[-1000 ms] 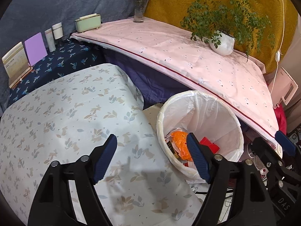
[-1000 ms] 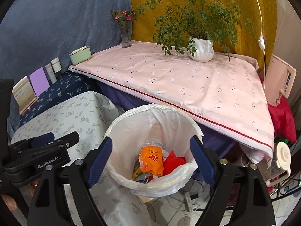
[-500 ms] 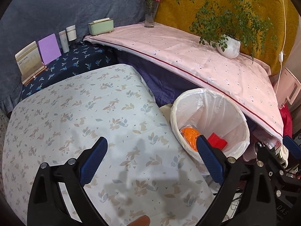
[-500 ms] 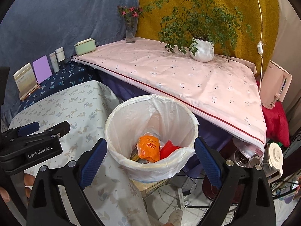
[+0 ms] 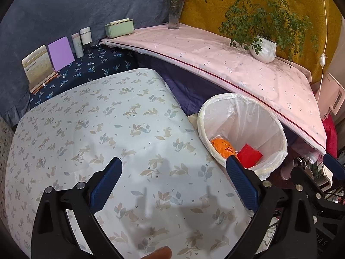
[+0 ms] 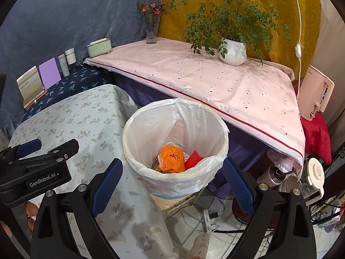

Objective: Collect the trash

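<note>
- Both grippers, left gripper (image 5: 172,178) and right gripper (image 6: 172,178), stand wide open, holding nothing.
- Orange wrapper (image 6: 172,158) and red carton (image 6: 194,158) lie inside the lined bin (image 6: 138,129).
- Wrapper looks light, crinkly, slippery; pinch a crumpled fold.

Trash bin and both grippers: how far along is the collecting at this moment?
Done: the lined trash bin already holds an orange wrapper and a red packet. In hand: nothing; the left gripper and right gripper both stand open and empty, jaws having just been opening. Left: no loose trash shows on the leaf-print tablecloth or the pink tablecloth, so collecting looks close to finished.
</note>
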